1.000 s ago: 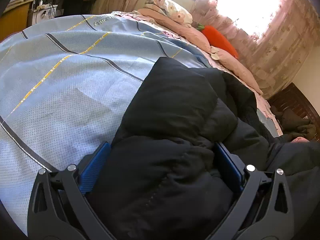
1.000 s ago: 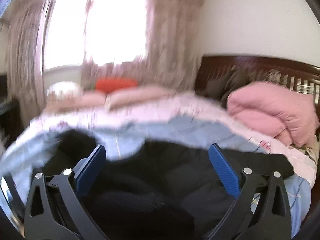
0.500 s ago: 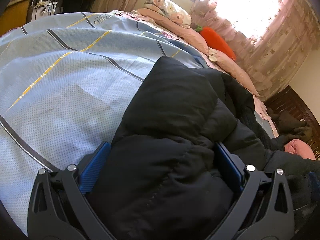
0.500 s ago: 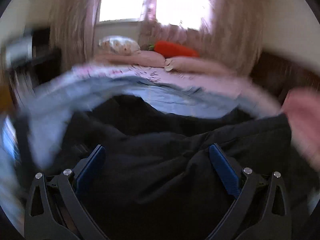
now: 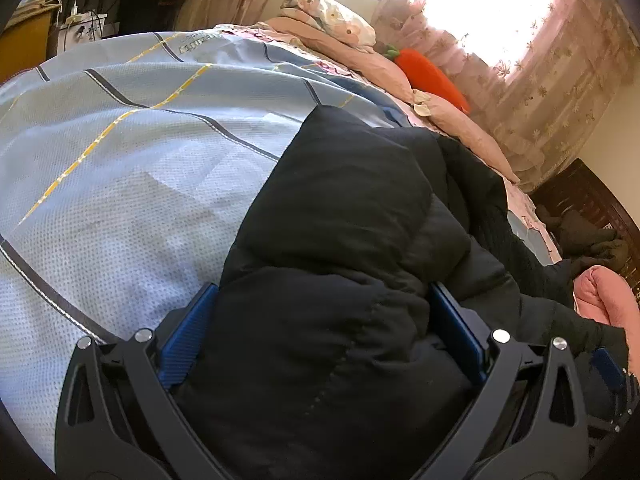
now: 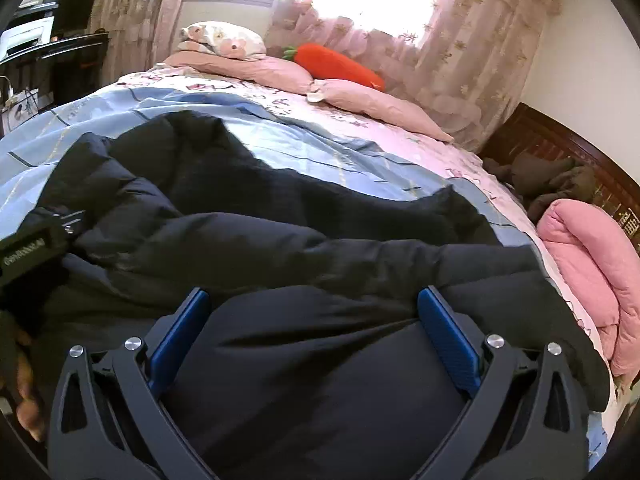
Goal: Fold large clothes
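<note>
Left wrist view, up close: the left gripper [image 5: 324, 320] has its two blue fingers spread wide, and a puffy fold of the black jacket [image 5: 340, 240] bulges between them. The jacket lies on the bed, on a light blue blanket [image 5: 120, 184] with grey and yellow lines. Farther back are pink pillows [image 5: 360, 60], a flowery pillow [image 5: 332, 16] and an orange carrot toy [image 5: 432, 72] by the bright window.

Right wrist view, up close: the right gripper [image 6: 314, 316] is spread wide too, with the jacket [image 6: 300, 248] filling the gap between its fingers. To the right lies a folded pink quilt [image 6: 588, 272]. Behind it is the dark wooden headboard [image 6: 560, 152].
</note>
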Available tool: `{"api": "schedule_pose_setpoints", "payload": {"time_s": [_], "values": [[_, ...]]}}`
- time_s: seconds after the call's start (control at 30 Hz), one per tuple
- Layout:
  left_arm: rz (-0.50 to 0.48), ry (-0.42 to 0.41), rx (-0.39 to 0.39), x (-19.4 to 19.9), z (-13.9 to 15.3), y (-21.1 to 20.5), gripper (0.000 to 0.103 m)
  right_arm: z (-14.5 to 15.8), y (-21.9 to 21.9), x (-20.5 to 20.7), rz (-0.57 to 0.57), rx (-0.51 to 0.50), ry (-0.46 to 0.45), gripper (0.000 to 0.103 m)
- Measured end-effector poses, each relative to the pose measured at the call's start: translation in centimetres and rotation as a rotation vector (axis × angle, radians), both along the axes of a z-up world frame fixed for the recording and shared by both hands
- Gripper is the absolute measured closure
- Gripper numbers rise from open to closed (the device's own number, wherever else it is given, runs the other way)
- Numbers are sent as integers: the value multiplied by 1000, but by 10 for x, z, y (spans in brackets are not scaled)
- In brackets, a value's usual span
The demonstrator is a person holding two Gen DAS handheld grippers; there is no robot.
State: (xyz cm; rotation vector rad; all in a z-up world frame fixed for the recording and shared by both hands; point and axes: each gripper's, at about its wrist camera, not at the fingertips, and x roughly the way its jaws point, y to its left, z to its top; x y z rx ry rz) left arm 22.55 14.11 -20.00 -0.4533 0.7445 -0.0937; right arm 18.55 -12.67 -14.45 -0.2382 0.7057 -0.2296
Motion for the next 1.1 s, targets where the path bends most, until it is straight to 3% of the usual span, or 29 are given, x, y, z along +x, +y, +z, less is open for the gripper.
{"api": "schedule_pose_setpoints", "payload": {"time_s": [0.17,0.27,0.57,0.67,0.73,0.83,0.93,1.03,1.07,1.1], "values": [[-6,-1,8,1,0,1,2,6,-33,-12,-64,49,-10,1],[-9,-1,7,1,0,1,2,2,-53,-21,-94,142,-13,1],[-47,-14,41,-1,11,-1,2,-20,-55,-15,-108,155,-17,1],[-60,-153,58,-32,41,-8,2,-20,-74,-20,-96,284,-47,1],[-50,-217,44,-51,65,-15,2,-11,-96,-29,-76,429,-75,1],[-58,-256,162,-61,96,-41,2,13,-127,-53,-129,502,-130,1],[65,-308,270,-76,120,-60,2,30,-161,-73,-248,476,-166,1],[355,-337,357,-104,150,-68,2,15,-182,-66,-257,493,-82,1],[367,-378,326,-113,161,-70,2,9,-183,-65,-249,508,-62,1],[273,-461,239,-123,175,-76,2,4,-183,-66,-258,512,-70,1]]}}
